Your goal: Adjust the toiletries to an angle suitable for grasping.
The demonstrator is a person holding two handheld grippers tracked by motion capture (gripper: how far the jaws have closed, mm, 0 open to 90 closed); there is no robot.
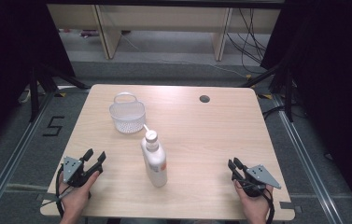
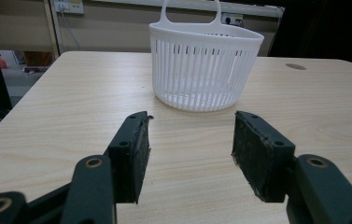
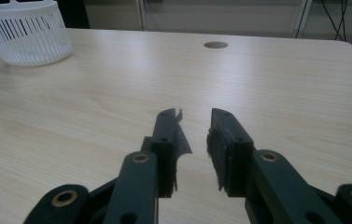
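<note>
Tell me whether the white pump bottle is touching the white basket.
Apart. In the high view, the pump bottle lies on the table nearer the person, and bare wood shows between its nozzle and the basket.

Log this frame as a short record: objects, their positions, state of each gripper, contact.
table: light wood, round hole near far edge
basket: white slotted basket, upright, far left of centre, handle up
bottle: white pump bottle, in front of the basket, apart from it
left gripper: near left edge, fingers apart, nothing between them
right gripper: near right edge, narrow gap, nothing held
contact: neither gripper touches basket or bottle
</note>
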